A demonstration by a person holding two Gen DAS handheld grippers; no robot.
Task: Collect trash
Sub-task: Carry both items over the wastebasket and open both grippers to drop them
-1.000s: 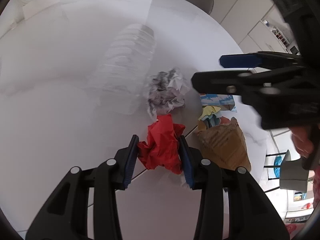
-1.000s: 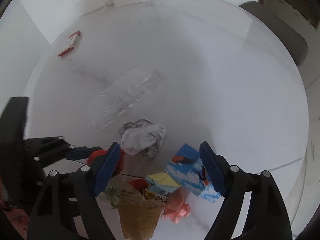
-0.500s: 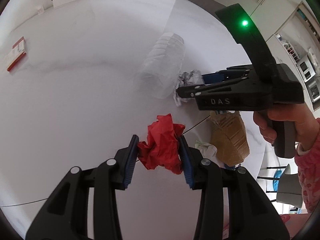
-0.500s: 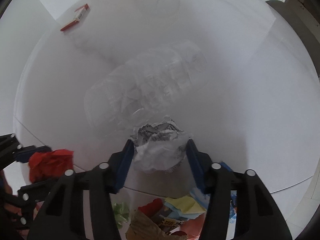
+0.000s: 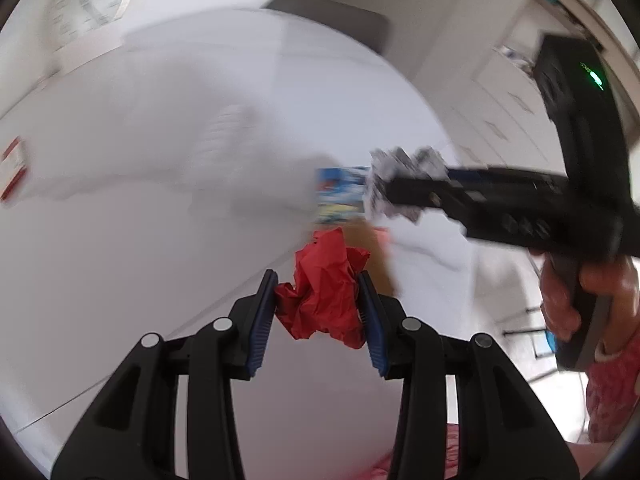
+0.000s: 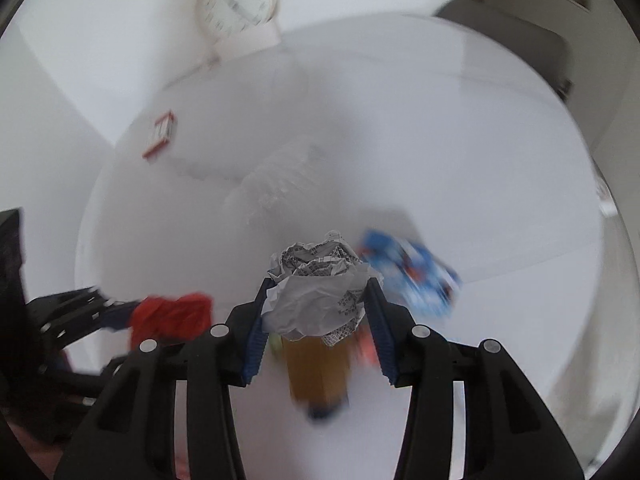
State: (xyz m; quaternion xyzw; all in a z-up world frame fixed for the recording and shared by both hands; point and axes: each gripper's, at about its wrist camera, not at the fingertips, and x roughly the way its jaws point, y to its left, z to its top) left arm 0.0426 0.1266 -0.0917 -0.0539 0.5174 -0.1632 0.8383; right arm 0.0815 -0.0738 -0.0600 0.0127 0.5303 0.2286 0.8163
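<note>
Left wrist view, left gripper [image 5: 316,308] pinching red paper wad [image 5: 322,298], right gripper [image 6: 318,312] clamped round newsprint ball [image 6: 316,300]

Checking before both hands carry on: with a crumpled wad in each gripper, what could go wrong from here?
The left gripper pinches only the red paper wad's lower part, so it might slip free. The newspaper ball bulges above the right gripper and may spring out. The clear plastic bottle lying on the table could roll if bumped.
</note>
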